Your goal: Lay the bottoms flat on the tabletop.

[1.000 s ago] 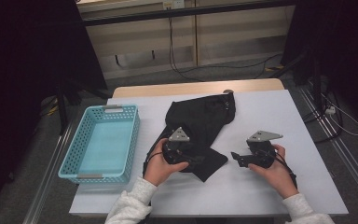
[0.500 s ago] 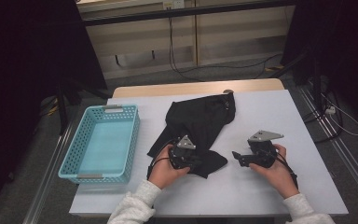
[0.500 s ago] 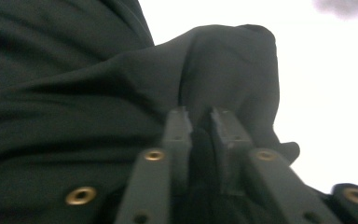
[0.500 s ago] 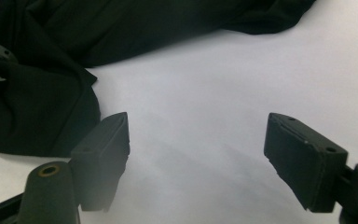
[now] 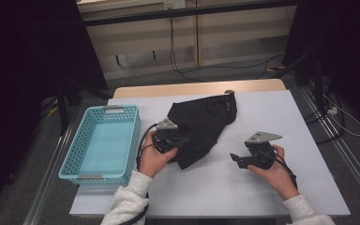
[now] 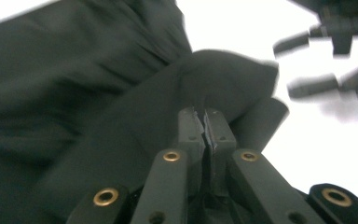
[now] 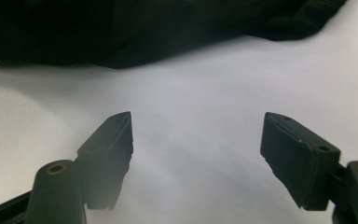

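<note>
On the white desk, a little left of centre, lies one crumpled black cloth garment, soft and limp; its near corner is pinched in the left gripper. That gripper's fingers have just been closing and now sit almost together with a fold of the black cloth between them, so it holds the garment at the corner nearest the person. Judgement: the fabric is light, not fragile and not slippery; it will drape and trail rather than keep shape, so one pinch lifts only that corner and the rest drags over the desk. A second hold along the near hem, well apart from the first, would probably let it be spread or carried. The right gripper rests near the garment's right edge, apart from it, its fingers standing wide with bare desk between them. One light blue perforated plastic basket stands at the desk's left edge, just beside the left hand, with nothing in it. Count: one garment, one basket, two grippers.
</note>
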A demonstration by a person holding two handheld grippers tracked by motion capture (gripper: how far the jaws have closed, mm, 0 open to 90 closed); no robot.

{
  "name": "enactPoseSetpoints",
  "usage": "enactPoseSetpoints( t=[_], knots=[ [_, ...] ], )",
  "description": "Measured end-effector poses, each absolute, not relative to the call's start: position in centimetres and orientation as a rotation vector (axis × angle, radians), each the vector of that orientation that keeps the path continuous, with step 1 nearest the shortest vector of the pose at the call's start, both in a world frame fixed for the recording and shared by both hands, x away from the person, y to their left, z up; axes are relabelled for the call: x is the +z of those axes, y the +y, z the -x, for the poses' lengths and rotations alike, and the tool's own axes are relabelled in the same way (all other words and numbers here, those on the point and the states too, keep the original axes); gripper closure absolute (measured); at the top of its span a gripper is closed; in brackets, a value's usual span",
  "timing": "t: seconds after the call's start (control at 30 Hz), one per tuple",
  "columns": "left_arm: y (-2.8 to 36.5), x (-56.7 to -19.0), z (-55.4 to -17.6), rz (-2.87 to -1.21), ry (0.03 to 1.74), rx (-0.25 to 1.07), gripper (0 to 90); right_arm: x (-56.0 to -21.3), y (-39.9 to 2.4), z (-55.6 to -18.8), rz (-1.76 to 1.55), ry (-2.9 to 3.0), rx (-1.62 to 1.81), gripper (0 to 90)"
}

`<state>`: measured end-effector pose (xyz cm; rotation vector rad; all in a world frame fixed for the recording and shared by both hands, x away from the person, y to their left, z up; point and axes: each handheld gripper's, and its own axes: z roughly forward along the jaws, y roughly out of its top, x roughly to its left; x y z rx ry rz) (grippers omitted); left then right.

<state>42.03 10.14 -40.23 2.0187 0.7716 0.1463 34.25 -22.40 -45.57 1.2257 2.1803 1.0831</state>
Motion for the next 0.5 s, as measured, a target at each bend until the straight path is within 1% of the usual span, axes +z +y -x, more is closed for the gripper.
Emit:
enactPoseSetpoints(
  t=[0.1, 0.27, 0.4, 0.47, 0.5],
  knots=[
    [11.5, -39.6, -42.8, -1.962, 0.809, 0.209, 87.6, -45.6, -21.4, -34.4, -1.202, 2.197, 1.085, 23.9],
    [12.7, -39.6, -43.7, -1.931, 0.857, 0.243, 87.6, -46.0, -19.6, -34.9, -1.164, 2.242, 1.070, 24.1],
    [13.2, -39.9, -44.0, -1.910, 0.882, 0.259, 87.6, -46.5, -18.3, -35.8, -1.176, 2.254, 1.061, 29.8],
    [13.2, -39.8, -44.0, -1.903, 0.883, 0.278, 87.6, -46.7, -17.6, -36.4, -1.185, 2.269, 1.084, 34.3],
    [13.3, -39.7, -44.1, -1.900, 0.878, 0.290, 87.6, -46.7, -17.1, -36.6, -1.182, 2.283, 1.086, 38.9]
  ],
)
